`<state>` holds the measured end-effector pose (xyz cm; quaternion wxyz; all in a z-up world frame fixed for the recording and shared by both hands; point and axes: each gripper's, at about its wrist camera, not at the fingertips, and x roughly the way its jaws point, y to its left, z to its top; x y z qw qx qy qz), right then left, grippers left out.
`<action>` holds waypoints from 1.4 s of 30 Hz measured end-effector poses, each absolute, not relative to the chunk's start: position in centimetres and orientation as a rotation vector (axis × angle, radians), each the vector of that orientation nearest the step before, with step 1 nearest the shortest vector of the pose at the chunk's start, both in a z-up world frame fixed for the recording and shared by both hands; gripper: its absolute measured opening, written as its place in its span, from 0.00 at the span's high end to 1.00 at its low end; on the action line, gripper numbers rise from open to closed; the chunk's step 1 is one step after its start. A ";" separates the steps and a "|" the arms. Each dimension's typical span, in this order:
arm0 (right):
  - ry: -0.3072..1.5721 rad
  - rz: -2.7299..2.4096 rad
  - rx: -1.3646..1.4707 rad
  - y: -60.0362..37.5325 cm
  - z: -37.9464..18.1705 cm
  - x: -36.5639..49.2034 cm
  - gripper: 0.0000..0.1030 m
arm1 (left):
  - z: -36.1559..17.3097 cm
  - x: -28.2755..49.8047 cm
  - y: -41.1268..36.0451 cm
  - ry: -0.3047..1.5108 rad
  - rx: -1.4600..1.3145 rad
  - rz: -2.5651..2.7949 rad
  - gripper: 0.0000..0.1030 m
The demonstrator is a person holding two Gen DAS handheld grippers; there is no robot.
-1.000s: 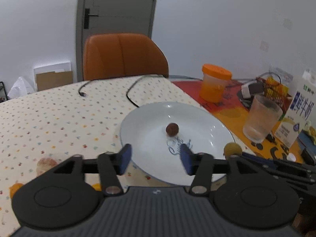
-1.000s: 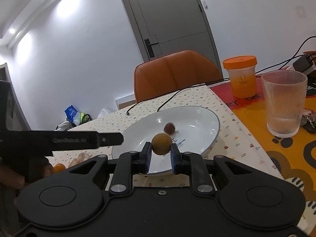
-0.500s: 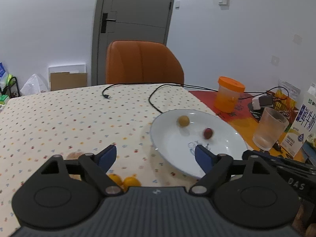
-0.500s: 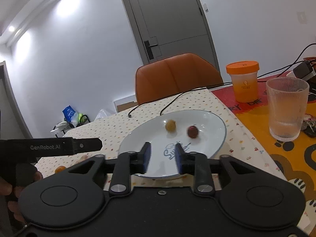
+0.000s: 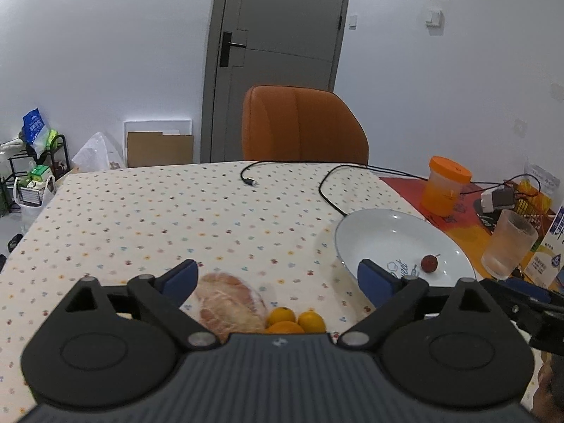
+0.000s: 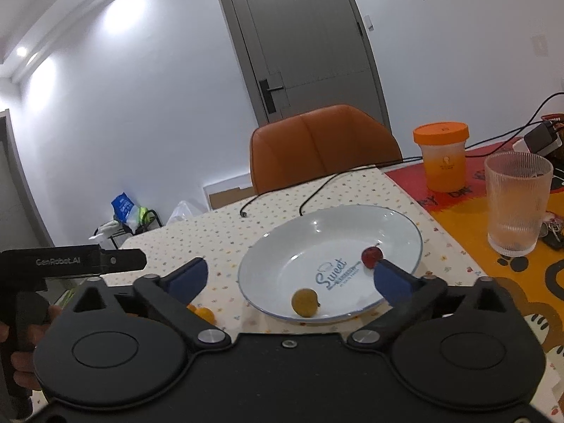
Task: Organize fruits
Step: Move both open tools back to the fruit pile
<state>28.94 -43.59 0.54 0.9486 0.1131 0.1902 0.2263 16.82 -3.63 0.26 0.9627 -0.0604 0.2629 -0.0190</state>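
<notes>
The left gripper (image 5: 278, 278) hangs low over the dotted tablecloth (image 5: 176, 218) with its jaws spread wide and nothing between them. Just under and ahead of it lies a wrapped, pale pinkish fruit (image 5: 229, 303), close to the left finger, and touching that on its right is a cluster of three small oranges (image 5: 294, 319), partly hidden by the gripper body.

The right gripper (image 6: 290, 278) is also wide open and empty, held over the near edge of the white plate (image 6: 405, 225). Two fruits lie in the plate, apart from each other: a yellow one (image 6: 305, 302) near the front rim, between the fingers in the right wrist view, and a small red one (image 6: 371, 256) with a stem, farther right, just beside the tip of the right finger. The plate has blue lettering in its middle. In the left wrist view only the red fruit (image 5: 429, 263) shows in the plate (image 5: 380, 232); the yellow one is hidden behind the finger.

To the right of the plate, on an orange mat (image 6: 493, 275), stand a ribbed glass (image 6: 516, 202) and, farther back, an orange-lidded jar (image 6: 442, 157). A milk carton (image 5: 550, 257) stands beside the glass at the edge of the left view. Black cables (image 5: 328, 190) run across the cloth behind the plate, and an orange chair (image 5: 303, 127) stands at the far side of the table. A hand (image 6: 24, 349) grips the left gripper's handle at the left edge of the right view
</notes>
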 end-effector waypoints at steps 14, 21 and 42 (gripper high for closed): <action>0.392 0.498 0.197 -41.5 2.0 27.7 0.00 | 2.1 14.6 -0.1 0.509 -0.158 0.012 0.06; 0.394 0.518 0.175 -40.5 2.3 27.2 0.00 | 1.8 13.8 0.7 0.529 -0.153 0.023 0.06; 0.441 0.621 0.146 -37.6 0.9 26.8 0.00 | 0.0 12.4 2.1 0.559 -0.183 0.040 0.06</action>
